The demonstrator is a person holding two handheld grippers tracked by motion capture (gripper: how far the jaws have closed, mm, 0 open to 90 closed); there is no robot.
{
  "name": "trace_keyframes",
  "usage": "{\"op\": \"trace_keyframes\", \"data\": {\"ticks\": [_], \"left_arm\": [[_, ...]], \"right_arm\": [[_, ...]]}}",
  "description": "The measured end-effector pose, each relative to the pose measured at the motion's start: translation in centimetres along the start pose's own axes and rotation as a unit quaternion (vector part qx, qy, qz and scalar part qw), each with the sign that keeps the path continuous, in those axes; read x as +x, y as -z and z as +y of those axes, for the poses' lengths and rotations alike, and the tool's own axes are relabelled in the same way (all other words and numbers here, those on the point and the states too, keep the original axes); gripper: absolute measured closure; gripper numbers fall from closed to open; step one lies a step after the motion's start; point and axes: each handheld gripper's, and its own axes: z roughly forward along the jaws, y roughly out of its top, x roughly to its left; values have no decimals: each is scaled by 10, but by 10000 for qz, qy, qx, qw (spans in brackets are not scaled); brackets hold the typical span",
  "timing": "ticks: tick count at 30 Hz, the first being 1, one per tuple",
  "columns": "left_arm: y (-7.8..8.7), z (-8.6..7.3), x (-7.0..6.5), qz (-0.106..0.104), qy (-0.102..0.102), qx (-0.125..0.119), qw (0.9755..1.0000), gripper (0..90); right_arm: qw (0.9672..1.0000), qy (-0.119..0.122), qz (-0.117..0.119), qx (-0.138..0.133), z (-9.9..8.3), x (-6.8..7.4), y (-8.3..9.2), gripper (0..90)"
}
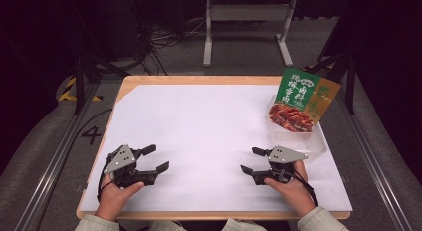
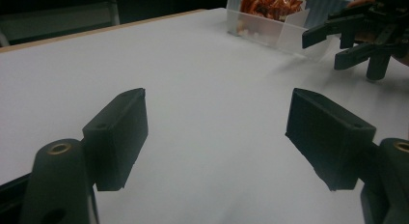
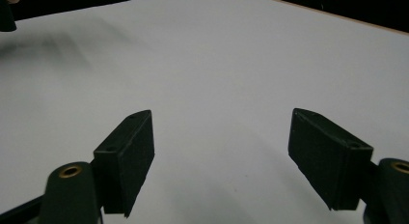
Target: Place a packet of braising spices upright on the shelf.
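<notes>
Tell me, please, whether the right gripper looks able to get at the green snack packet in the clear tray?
Probably yes: the right gripper is open, the green snack packet stands in the clear tray beside it, and nothing lies between them.

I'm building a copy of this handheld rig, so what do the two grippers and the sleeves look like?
Both the left gripper and the right gripper are black, each with two blocky, flat-faced jaws and a grey three-cornered plate on top. Brass-coloured inserts sit in the jaw arms in both gripper views. A dark cable loops beside each hand. The sleeves are pale, light-coloured fabric.
</notes>
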Motion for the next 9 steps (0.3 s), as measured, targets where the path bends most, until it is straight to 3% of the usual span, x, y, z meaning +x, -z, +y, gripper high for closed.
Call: {"op": "trace_keyframes", "data": {"ticks": [9], "left_arm": [[-2,-2,1,0,-49,103,9999,233]], "right_arm": [[9999,20,-13,141,-4,-1,-4,246]]}}
